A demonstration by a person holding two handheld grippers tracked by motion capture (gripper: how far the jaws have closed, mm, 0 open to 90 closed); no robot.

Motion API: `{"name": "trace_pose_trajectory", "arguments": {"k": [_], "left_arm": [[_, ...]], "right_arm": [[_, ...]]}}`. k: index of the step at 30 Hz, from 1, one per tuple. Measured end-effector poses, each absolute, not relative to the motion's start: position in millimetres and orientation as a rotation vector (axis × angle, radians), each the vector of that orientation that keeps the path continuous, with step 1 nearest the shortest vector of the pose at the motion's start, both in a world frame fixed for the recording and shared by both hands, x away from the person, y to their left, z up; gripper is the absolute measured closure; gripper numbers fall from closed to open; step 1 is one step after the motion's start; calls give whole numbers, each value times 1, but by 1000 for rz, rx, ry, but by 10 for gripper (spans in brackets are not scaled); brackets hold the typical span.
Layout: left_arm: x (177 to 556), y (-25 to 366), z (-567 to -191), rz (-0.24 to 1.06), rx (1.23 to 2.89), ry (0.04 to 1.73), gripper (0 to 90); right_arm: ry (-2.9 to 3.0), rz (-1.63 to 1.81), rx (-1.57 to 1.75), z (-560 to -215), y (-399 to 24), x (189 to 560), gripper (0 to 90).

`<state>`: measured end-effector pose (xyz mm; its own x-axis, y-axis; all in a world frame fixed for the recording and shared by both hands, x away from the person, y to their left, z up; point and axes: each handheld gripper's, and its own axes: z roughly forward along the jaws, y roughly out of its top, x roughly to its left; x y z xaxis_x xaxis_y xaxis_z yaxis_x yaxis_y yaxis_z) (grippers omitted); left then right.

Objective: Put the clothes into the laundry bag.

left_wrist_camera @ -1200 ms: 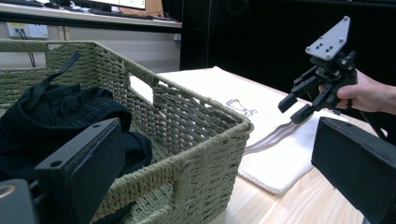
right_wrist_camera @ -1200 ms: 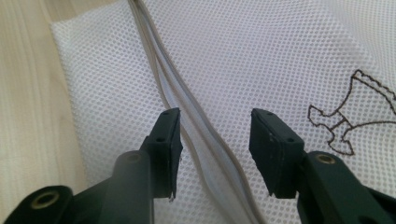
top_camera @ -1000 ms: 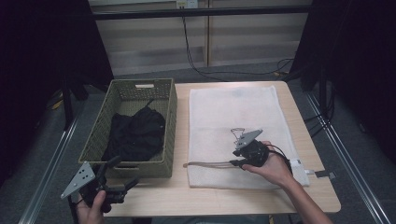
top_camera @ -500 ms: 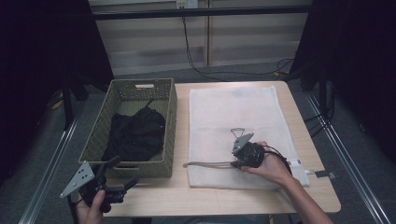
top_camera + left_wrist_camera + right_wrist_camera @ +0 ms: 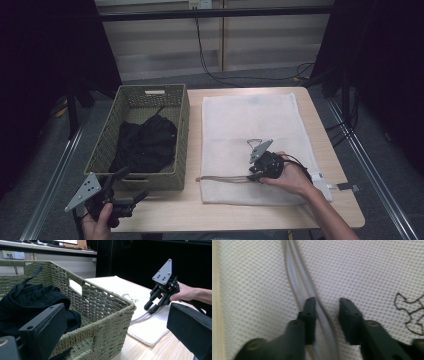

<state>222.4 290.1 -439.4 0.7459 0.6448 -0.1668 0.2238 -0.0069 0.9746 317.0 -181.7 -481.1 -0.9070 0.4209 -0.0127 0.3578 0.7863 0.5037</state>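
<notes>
A white mesh laundry bag [image 5: 250, 120] [image 5: 374, 270] lies flat on the right half of the table. Its pale drawstring [image 5: 220, 178] [image 5: 297, 272] runs along the near left part of the bag. My right gripper [image 5: 252, 175] [image 5: 325, 307] [image 5: 151, 307] points down onto the bag. Its jaws have just been closing with the drawstring between them, and a gap still shows on both sides. My left gripper [image 5: 132, 184] [image 5: 118, 315] is held open beside the near left corner of the woven basket [image 5: 182, 115] [image 5: 105, 305], with nothing between its jaws.
Black clothing [image 5: 147, 142] [image 5: 30, 297] fills the basket's near half. A thin brown cord loop [image 5: 254, 142] [image 5: 409, 312] lies on the bag just beyond my right gripper. A small tag [image 5: 345, 187] sticks out at the bag's near right corner.
My right gripper has tipped down slightly toward the drawstring and its jaws stand narrower. The left gripper, basket and bag have not moved.
</notes>
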Motion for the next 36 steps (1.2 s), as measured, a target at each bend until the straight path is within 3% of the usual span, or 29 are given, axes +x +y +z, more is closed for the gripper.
{"name": "trace_pose_trajectory", "arguments": {"k": [4, 7, 36], "left_arm": [[222, 290, -439, 381, 1580, 720, 25], [222, 290, -439, 382, 1587, 717, 26], [223, 294, -438, 382, 1575, 735, 27]], "right_arm": [[2862, 790, 644, -481, -182, 318, 851], [2854, 797, 652, -482, -182, 320, 888], [2624, 1079, 816, -445, -204, 322, 900]]}}
